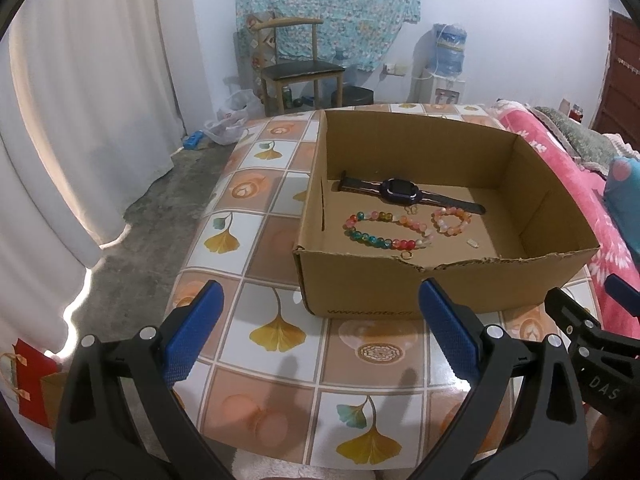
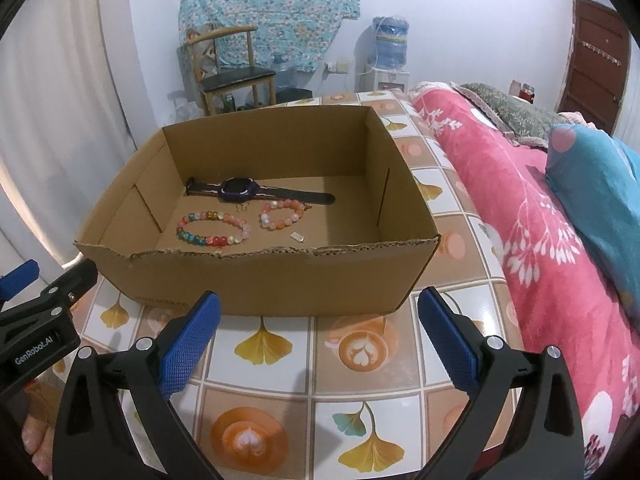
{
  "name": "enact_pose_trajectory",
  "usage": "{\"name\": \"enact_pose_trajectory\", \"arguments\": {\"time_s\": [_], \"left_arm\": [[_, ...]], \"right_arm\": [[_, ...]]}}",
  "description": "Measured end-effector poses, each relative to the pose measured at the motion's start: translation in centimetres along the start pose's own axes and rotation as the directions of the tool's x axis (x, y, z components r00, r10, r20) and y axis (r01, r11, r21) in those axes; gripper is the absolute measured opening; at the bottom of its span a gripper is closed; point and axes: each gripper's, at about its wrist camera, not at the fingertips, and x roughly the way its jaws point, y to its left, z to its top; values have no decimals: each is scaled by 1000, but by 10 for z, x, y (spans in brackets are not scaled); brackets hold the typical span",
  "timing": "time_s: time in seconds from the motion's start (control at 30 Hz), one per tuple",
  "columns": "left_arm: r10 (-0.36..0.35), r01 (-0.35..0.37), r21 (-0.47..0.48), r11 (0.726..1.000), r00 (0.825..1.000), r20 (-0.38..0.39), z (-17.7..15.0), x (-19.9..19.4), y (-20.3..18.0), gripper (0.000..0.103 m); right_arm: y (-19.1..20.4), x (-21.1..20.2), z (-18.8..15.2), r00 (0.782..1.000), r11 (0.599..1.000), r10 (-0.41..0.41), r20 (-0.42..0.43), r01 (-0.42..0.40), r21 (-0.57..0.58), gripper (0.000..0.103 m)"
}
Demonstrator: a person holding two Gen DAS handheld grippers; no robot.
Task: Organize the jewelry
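A table (image 1: 280, 240) covered in a glossy cloth of orange latte-art squares and white ginkgo-leaf squares fills the space beneath and ahead of both pairs of jaws. Directly on it stands one open cardboard box (image 1: 360, 280) (image 2: 280, 280), just beyond the jaw tips. The cloth between the jaws and the box is bare.

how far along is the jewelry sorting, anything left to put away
Looks nearly done. In the cardboard box lie the watch, the long bead bracelet, the small bead bracelet and a few tiny pieces. Both the left claw and the right claw are open and empty. No jewelry shows on the table.
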Motion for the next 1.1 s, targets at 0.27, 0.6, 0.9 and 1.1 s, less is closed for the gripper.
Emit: {"name": "enact_pose_trajectory", "arguments": {"time_s": [0.27, 0.6, 0.9, 1.1], "left_arm": [[-12, 12, -9, 1000, 1000, 5, -1, -4, 1, 95], [-22, 22, -13, 1000, 1000, -3, -3, -5, -1, 95], [-33, 32, -14, 999, 999, -10, -4, -5, -3, 95], [-34, 34, -15, 999, 999, -11, -5, -5, -3, 95]], "right_arm": [[0, -3, 1, 1000, 1000, -1, 3, 1, -2, 96], [0, -4, 2, 1000, 1000, 2, 3, -2, -1, 96], [0, -6, 3, 1000, 1000, 3, 4, -3, -3, 96], [0, -5, 3, 1000, 1000, 3, 4, -3, -3, 96]]}}
